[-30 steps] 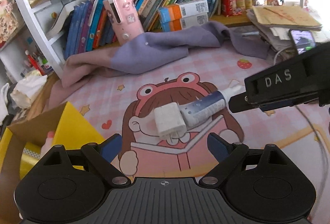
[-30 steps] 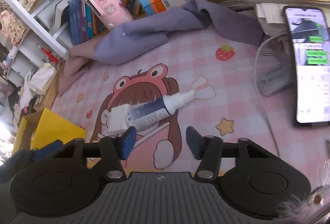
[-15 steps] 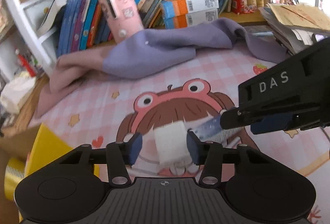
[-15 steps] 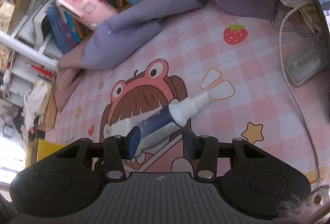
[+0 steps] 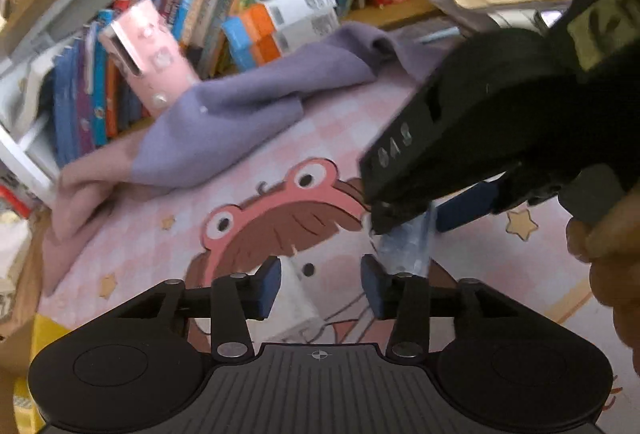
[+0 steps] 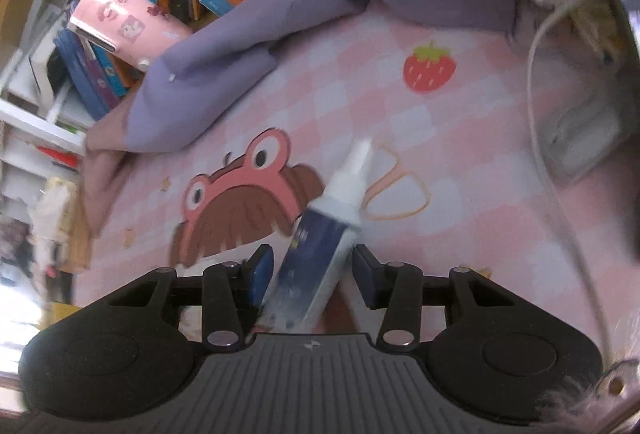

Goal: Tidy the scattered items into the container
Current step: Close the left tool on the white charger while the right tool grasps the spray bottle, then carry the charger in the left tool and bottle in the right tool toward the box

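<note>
The white plug adapter [image 5: 300, 302] lies on the pink cartoon desk mat [image 5: 140, 234], between the fingers of the left gripper [image 5: 318, 282]. It sits against the left-hand pad, with a strip of mat showing before the other pad. These jaws have just been opening a little, so they stand around the adapter and do not clamp it. To do this step well, I would centre the block between the pads, close until both faces press flat, and only then lift.

Just beside it, the right gripper [image 6: 314, 274] has the dark blue spray bottle [image 6: 320, 254] between its fingers. Its jaws have just been closing and the pads sit against the bottle's sides, which I read as a grip. The bottle's white nozzle points away and its base runs back toward the gripper body. The bottle is round and smooth, so it could twist in the pads; a steady, level carry seems wise.

The two grippers work very near each other, and the right one crosses the left wrist view above the adapter, so one should rise first. The yellow box [image 5: 44, 330], the likely container, shows only at the lower left corner of that view. Farther back lie a purple cloth [image 5: 240, 114], a pink printed case [image 5: 148, 54] and the books [image 5: 80, 106]. A white cable [image 6: 536, 114] trails along the right of the mat, well apart from the route to the box
</note>
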`<state>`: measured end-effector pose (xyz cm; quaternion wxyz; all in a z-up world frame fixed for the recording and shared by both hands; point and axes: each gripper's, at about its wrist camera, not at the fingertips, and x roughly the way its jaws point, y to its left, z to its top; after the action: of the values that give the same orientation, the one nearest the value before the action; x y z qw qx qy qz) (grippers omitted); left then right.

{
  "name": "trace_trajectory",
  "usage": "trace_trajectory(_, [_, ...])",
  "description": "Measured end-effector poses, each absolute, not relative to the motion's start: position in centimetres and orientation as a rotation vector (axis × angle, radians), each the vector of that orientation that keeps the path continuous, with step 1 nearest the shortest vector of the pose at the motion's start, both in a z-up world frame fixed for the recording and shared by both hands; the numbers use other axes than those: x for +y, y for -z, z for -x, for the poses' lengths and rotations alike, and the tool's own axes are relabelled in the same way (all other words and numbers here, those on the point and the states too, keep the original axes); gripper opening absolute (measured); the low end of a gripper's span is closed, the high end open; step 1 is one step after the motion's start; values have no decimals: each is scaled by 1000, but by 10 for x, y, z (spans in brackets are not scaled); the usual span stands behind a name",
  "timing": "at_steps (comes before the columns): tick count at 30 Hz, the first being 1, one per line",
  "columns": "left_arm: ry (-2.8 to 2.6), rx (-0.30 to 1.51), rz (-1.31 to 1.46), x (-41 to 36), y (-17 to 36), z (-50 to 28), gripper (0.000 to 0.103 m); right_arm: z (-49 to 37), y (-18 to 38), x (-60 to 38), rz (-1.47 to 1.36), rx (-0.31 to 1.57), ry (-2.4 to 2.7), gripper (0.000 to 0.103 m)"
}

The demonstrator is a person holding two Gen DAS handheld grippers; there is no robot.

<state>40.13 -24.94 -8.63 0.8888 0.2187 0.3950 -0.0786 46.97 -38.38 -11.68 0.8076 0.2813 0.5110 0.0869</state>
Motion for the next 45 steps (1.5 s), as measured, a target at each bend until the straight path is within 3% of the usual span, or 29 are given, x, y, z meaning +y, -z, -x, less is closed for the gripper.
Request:
trace_trajectory(1, [132, 825, -451, -247, 87, -402, 52, -470, 115, -382, -560, 1081, -191, 43])
trace_trajectory(6, [40, 887, -392, -227, 98, -416, 56, -466, 112, -361, -299, 983, -262, 42])
trace_trajectory(15, [20, 936, -234, -207, 110, -431, 55, -457, 115, -329, 36, 844, -334, 37])
trace_trajectory(22, [65, 939, -201, -203, 110, -428, 44, -461, 124, -337, 11, 873, -325, 32])
trace_trajectory(45, [114, 927, -68, -195, 73, -389, 43, -419, 92, -353, -20, 827, -419, 31])
